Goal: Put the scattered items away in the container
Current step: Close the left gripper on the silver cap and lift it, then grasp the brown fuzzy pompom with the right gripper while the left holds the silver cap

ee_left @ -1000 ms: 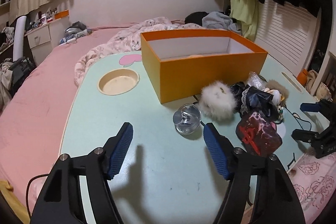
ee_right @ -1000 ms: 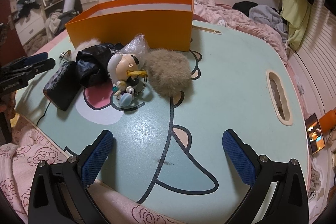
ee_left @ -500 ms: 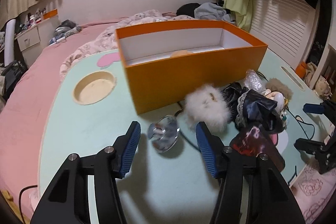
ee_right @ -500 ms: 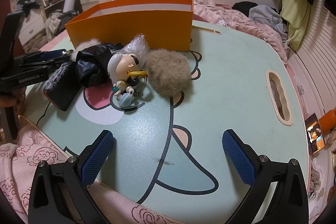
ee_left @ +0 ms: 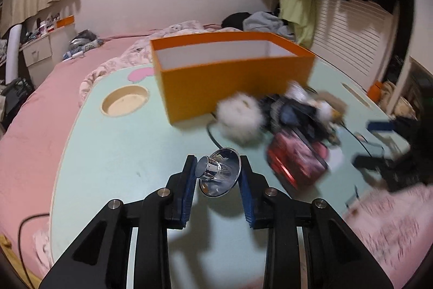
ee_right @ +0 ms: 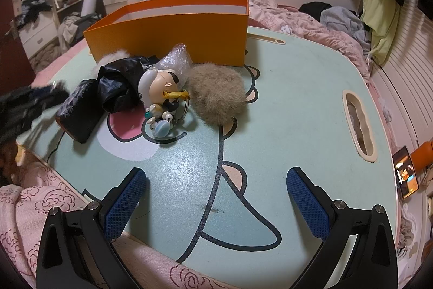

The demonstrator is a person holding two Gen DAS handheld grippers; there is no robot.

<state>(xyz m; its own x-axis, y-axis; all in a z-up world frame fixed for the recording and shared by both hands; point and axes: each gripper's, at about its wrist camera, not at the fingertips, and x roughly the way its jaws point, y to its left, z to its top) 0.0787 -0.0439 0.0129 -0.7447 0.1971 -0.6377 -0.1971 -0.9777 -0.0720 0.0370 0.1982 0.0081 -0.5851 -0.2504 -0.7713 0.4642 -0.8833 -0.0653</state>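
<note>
Pinching a clear, chrome-capped glass funnel-shaped piece point(ee_left: 219, 171) between the blue pads of the left hand-held gripper point(ee_left: 216, 175), having just been closing on it; sitting tilted, wide mouth facing the camera and chrome cap leaning toward the left pad; hanging just above the pale mint cartoon-printed surface point(ee_left: 121, 148), well short of the open orange cardboard box with white lining point(ee_left: 232, 83); lying beyond and to the right, blurred, a white fluffy pom-pom point(ee_left: 239, 118) just beside the box wall, then a heap of black crinkled fabric point(ee_left: 292, 113) and a dark red glossy pouch point(ee_left: 297, 161).

Hovering spread wide over the near edge of the surface, the right hand-held gripper point(ee_right: 216, 197), holding nothing between its pads; resting ahead of it, a tan furry pom-pom point(ee_right: 216, 96) just beside the box point(ee_right: 173, 37), touching a cream-and-white figure keychain with beads point(ee_right: 159, 94); lying behind that, a crumpled clear plastic wrap point(ee_right: 176, 60); showing at the far left, blurred, the left hand-held gripper.
</note>
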